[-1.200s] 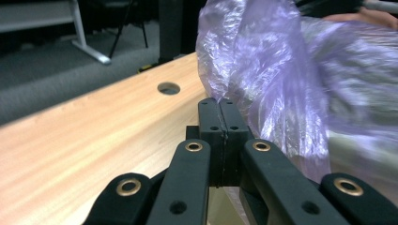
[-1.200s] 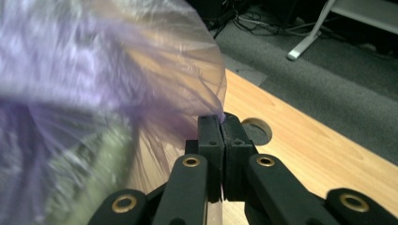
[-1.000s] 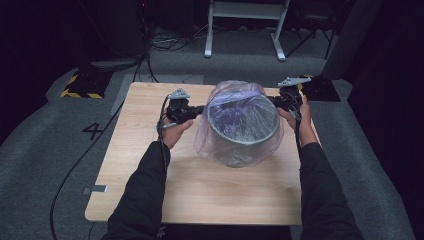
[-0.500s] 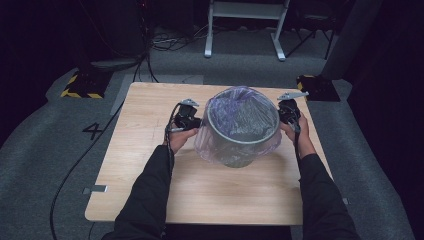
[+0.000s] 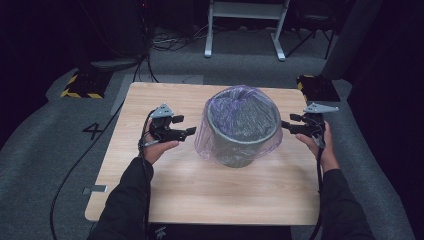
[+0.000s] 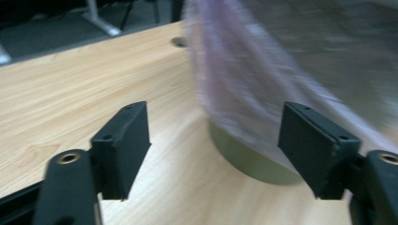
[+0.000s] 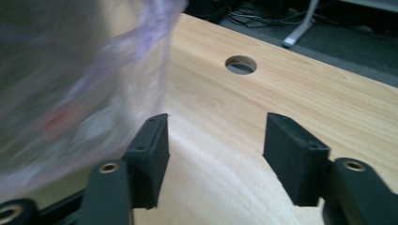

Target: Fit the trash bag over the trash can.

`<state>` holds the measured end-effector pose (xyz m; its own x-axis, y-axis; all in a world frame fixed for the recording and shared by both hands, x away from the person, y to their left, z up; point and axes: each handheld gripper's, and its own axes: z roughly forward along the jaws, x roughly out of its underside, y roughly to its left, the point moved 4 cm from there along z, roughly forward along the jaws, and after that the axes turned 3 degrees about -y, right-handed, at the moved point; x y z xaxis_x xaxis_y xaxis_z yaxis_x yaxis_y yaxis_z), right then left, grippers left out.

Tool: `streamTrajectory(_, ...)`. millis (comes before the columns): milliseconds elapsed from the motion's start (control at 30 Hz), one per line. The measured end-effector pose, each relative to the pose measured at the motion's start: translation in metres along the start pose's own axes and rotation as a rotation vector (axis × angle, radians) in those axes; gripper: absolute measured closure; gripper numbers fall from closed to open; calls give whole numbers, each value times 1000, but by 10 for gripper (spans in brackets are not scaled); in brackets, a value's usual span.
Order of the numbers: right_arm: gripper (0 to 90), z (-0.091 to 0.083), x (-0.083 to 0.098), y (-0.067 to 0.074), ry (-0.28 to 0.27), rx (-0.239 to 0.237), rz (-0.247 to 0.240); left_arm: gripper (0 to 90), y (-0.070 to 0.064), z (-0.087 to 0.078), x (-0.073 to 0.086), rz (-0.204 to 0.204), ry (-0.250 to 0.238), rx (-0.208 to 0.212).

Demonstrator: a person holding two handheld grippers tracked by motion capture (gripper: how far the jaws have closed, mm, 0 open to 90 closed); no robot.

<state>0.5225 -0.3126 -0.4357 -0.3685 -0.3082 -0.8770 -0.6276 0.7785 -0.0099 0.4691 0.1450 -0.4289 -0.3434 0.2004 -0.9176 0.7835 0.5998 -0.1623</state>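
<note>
With both the left gripper (image 5: 191, 131) and right gripper (image 5: 285, 125) just opened and empty, the loose purple liner (image 5: 210, 142), seemingly unsecured at the bucket's (image 5: 242, 150) nine o'clock, could slip inside.

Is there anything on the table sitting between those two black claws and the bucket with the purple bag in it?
Nothing visible. Only bare table lies between the left gripper and the bagged bucket, and likewise for the right gripper.

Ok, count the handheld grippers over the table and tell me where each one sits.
2. The left gripper is just left of the bin lined with a purple bag; the right gripper is just right of it.
</note>
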Motion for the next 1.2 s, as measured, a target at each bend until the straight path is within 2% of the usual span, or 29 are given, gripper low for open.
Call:
streamTrajectory(67,364,-13,3,5,-14,-19,-42,191,-15,-4,5,28,6,53)
streamTrajectory(133,331,-25,6,12,-35,-66,-71,167,-31,-4,12,77,44,89)
streamTrajectory(200,305,-36,9,23,-58,-95,-126,160,-45,-1,18,118,80,116)
streamTrajectory(233,291,-39,10,31,-58,-128,-147,158,-51,1,20,128,88,121)
streamTrajectory(267,287,-42,11,39,-57,-135,-193,159,-55,3,22,140,97,119)
streamTrajectory(300,279,-43,11,46,-62,-128,-236,161,-58,5,23,148,105,124)
streamTrajectory(367,257,-44,8,61,-65,-140,-283,182,-62,9,24,164,116,117)
streamTrajectory(400,258,-44,6,66,-79,-124,-306,192,-63,11,24,167,118,127)
streamTrajectory(500,322,-43,2,82,-99,-130,-364,281,-66,20,24,191,130,114)
streamTrajectory(533,338,-41,2,86,-98,-142,-371,345,-66,23,24,196,131,111)
streamTrajectory(567,393,-40,3,90,-89,-157,-381,382,-66,25,24,198,132,100)
streamTrajectory(600,469,-38,3,93,-82,-165,-395,443,-66,27,24,200,133,113)
streamTrajectory(633,552,-37,4,95,-82,-175,-401,573,-66,29,24,206,131,133)
streamTrajectory(700,756,-36,4,97,-99,-198,-393,712,-66,31,25,215,133,125)
streamTrajectory(767,896,-37,5,99,-121,-216,-398,862,-64,33,26,213,122,122)
streamTrajectory(833,900,-36,10,102,-112,-232,-428,898,-62,34,27,205,124,142)
streamTrajectory(933,900,-32,21,105,-48,-235,-453,899,-61,39,35,233,183,118)
streamTrajectory(967,900,-31,26,106,-35,-249,-447,899,-60,40,37,237,189,120)
streamTrajectory(1133,900,-29,39,103,2,-252,-426,899,-57,46,49,231,236,107)
streamTrajectory(1200,900,-24,47,102,41,-256,-418,899,-54,48,55,235,255,96)
